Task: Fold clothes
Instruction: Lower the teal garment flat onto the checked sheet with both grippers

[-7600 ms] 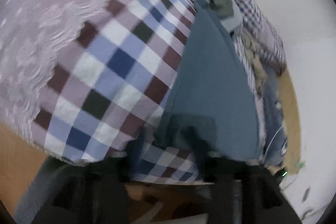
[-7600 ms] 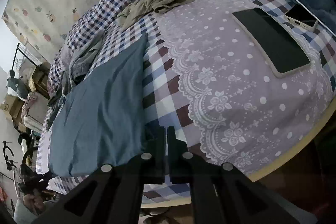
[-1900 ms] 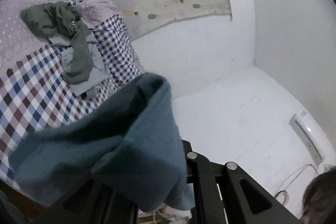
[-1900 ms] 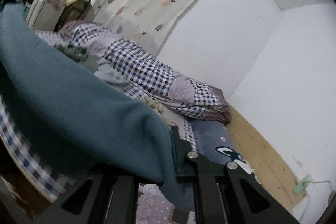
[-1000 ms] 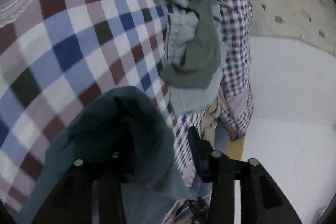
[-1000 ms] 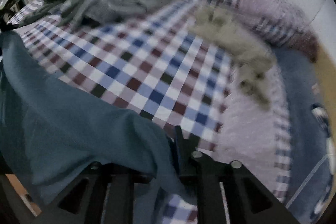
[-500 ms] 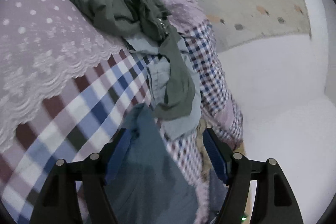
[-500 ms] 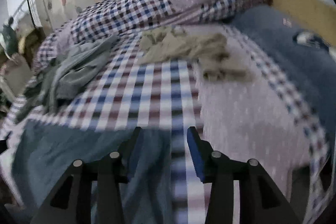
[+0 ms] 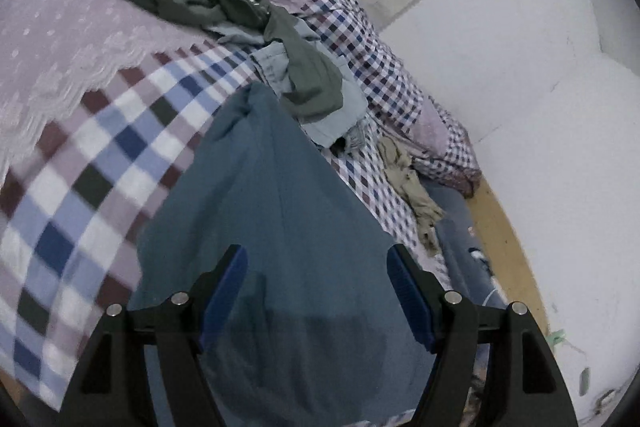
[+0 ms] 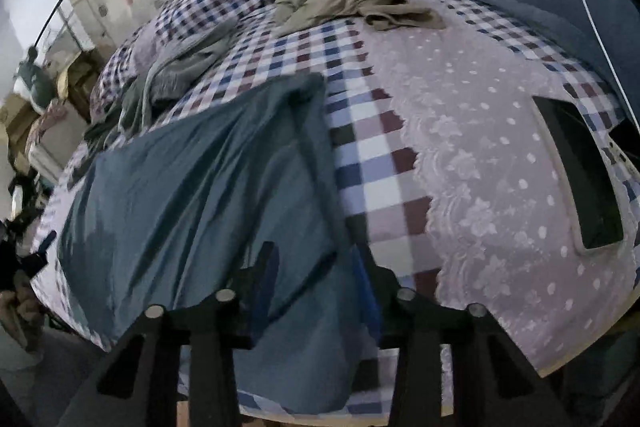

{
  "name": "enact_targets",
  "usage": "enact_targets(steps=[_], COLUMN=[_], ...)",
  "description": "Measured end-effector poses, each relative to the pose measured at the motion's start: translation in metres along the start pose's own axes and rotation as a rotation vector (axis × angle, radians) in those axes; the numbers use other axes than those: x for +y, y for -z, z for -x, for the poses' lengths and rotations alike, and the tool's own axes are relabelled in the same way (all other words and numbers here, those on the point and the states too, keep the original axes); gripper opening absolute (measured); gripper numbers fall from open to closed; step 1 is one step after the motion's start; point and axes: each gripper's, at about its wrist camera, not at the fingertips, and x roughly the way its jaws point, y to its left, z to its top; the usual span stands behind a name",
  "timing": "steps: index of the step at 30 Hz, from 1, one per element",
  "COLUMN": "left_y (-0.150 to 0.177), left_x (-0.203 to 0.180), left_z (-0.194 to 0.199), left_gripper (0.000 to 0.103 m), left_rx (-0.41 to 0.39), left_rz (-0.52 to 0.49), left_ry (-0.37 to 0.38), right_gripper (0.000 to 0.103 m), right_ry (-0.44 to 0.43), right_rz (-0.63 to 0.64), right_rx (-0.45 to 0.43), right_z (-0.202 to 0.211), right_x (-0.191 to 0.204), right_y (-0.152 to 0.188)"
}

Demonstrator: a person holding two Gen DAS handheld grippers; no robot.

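Now spread flat on the checked bedspread (image 10: 360, 163), blue-grey garment (image 10: 200, 187), no longer lifted and bunched in the jaws as seconds ago. Left gripper (image 9: 316, 287) wide open above it, nothing pinched; right gripper (image 10: 316, 279) apart, jaws closing, cloth loose between them. Likely ready for first fold.

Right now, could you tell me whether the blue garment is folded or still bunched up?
Neither: the blue garment lies spread fairly flat on the checked bedspread, with creases and one long edge turned over. No finished fold shows.
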Motion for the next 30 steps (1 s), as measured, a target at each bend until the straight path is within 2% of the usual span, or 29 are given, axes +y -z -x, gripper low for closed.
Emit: enact_targets(steps=[2, 4, 6, 9, 13, 16, 19, 22, 26, 30], left_y=[-0.001, -0.003, -0.004, -0.006, -0.007, -0.006, -0.005, -0.003, 0.002, 0.014], left_x=[0.005, 0.010, 0.015, 0.024, 0.034, 0.042, 0.050, 0.062, 0.074, 0.065], left_z=[0.002, 0.006, 0.009, 0.019, 0.019, 0.021, 0.024, 0.028, 0.028, 0.021], left_gripper=[0.076, 0.076, 0.076, 0.076, 0.076, 0.076, 0.076, 0.076, 0.076, 0.076], left_rx=[-0.006, -0.019, -0.033, -0.068, -0.059, -0.051, -0.053, -0.041, 0.014, 0.088], left_rz=[0.015, 0.026, 0.045, 0.077, 0.107, 0.124, 0.140, 0.154, 0.127, 0.005], left_ry=[-0.012, -0.030, -0.034, -0.034, -0.048, -0.077, -0.110, -0.159, -0.226, -0.283], right_gripper=[0.035, 0.026, 0.002, 0.000, 0.000, 0.000, 0.001, 0.005, 0.011, 0.019], right_ry=[0.030, 0.076, 0.113, 0.130, 0.130, 0.172, 0.249, 0.269, 0.226, 0.158], right_rz=[0.027, 0.044, 0.078, 0.122, 0.135, 0.114, 0.069, 0.044, 0.037, 0.084], right_rx=[0.000, -0.002, 0.000, -0.020, -0.068, -0.010, 0.068, 0.009, -0.060, -0.095], right_z=[-0.004, -0.010, -0.015, -0.006, 0.023, 0.012, -0.006, 0.007, 0.017, 0.014], right_x=[0.004, 0.006, 0.011, 0.017, 0.024, 0.018, 0.004, 0.001, 0.010, 0.037], right_y=[0.004, 0.002, 0.002, 0.003, 0.008, 0.014, 0.020, 0.016, 0.013, 0.007])
